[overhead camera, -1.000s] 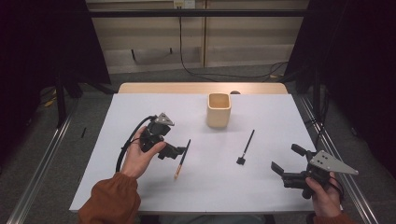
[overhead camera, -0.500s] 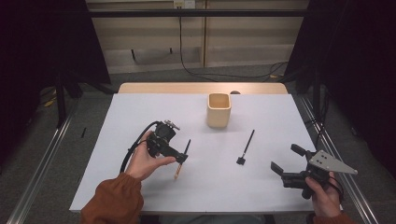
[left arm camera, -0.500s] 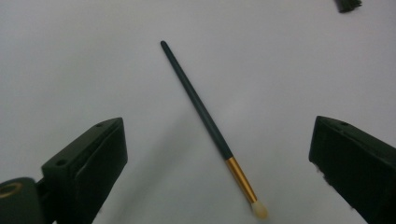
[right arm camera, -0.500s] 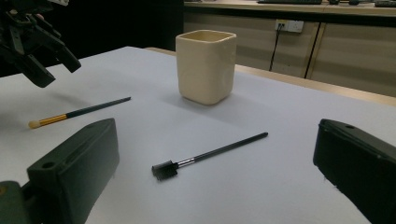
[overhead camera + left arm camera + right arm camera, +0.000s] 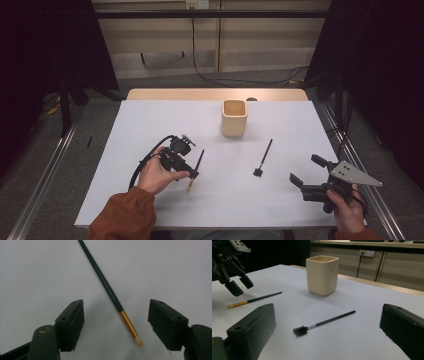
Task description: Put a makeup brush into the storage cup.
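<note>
Step in hand: the left gripper (image 5: 187, 172) hung just above the small brush (image 5: 110, 291), jaws pointing down, so the pickup looked about to start rather than done.
Left tongs: wide apart, one jaw on each side of the brush's gold band and pale tip, nothing between the pads yet.
Brush: flat on the white table (image 5: 150, 120), dark handle running away toward the cream cup (image 5: 234, 117), apart from the jaws as far as the left gripper view showed.
Right tongs: the right gripper (image 5: 312, 175) was held at the table's near right edge, jaws wide and empty (it seemed to be waiting).
Other tool: a black comb brush (image 5: 322, 323) lay between the cup and the right gripper, untouched.
Next move: probably a short drop to the table, then closing across the thin handle; it could roll or slip from an off-centre pinch.
</note>
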The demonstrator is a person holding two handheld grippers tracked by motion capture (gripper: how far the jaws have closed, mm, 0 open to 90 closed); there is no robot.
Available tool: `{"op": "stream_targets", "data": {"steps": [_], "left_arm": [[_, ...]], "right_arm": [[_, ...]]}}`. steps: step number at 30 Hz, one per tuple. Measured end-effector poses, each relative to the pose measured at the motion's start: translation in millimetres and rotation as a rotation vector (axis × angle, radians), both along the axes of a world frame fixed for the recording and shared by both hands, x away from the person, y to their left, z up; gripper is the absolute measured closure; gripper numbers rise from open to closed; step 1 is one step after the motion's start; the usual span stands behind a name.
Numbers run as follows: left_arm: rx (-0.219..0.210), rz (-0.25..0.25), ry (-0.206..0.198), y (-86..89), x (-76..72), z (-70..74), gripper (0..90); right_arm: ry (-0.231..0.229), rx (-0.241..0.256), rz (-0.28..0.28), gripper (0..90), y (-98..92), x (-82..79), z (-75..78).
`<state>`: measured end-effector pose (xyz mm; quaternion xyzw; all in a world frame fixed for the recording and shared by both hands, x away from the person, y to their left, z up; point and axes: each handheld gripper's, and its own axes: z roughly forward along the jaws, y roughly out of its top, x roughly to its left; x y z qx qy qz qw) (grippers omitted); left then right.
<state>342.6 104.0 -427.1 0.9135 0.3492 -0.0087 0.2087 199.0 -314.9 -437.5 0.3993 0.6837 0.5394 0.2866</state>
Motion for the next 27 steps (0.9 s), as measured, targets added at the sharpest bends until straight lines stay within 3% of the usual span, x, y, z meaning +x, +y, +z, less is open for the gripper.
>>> {"op": "stream_targets", "data": {"steps": [3,5,10,23,27], "left_arm": [[-0.004,0.022,0.007,-1.1,0.1,0.6,36.0],[0.021,0.029,-0.009,-2.7,-0.7,0.7,36.0],[0.001,0.019,0.031,-5.5,-1.6,-2.0,43.3],[0.059,0.009,0.068,-14.7,1.6,-15.8,55.0],[0.060,0.008,0.077,-17.8,1.9,-17.2,59.2]], "right_arm": [[-0.001,0.000,0.001,0.0,0.3,0.2,-0.1],[-0.001,-0.001,0.000,0.0,0.3,0.1,-0.1],[0.002,-0.001,0.004,0.0,0.1,0.0,-0.3],[0.003,-0.002,0.006,0.0,0.4,0.2,-0.4],[0.005,-0.002,0.007,0.0,0.8,0.7,-0.6]]}}
